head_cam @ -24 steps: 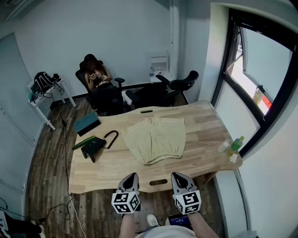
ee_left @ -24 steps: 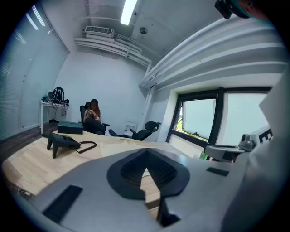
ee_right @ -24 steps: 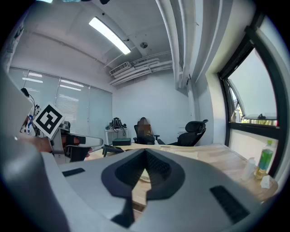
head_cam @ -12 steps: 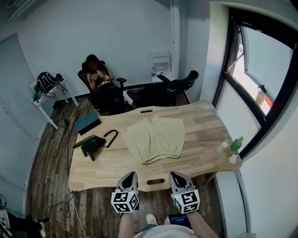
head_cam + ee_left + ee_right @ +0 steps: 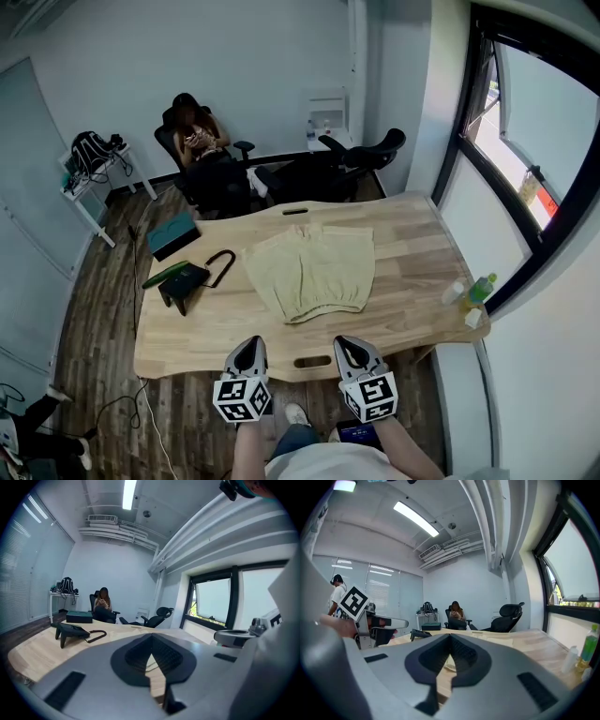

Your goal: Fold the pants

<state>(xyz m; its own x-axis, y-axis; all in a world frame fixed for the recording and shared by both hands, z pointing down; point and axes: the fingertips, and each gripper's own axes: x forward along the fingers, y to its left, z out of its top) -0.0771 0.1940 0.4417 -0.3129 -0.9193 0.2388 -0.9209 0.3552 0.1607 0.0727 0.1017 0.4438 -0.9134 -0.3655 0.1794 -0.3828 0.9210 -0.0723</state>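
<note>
Beige pants (image 5: 313,267) lie flat in the middle of the wooden table (image 5: 412,253), waistband toward the far edge, leg hems toward me. My left gripper (image 5: 247,351) hovers at the table's near edge, shut and empty. My right gripper (image 5: 348,349) is beside it, also shut with nothing held. Both stay short of the pants. In the left gripper view the jaws (image 5: 151,656) meet over the tabletop. In the right gripper view the jaws (image 5: 449,656) are pressed together, with the pants (image 5: 499,637) lying flat beyond them.
A black stand with a green item and a cable loop (image 5: 187,278) sits on the table's left part, a dark teal box (image 5: 172,234) behind it. Bottles (image 5: 473,292) stand at the right edge by the window. A person sits in a chair (image 5: 200,150) beyond the table, beside office chairs (image 5: 361,159).
The head view has shifted, so the table sits a bit higher in the frame. Both grippers appear slightly lower and stay shut side by side.
</note>
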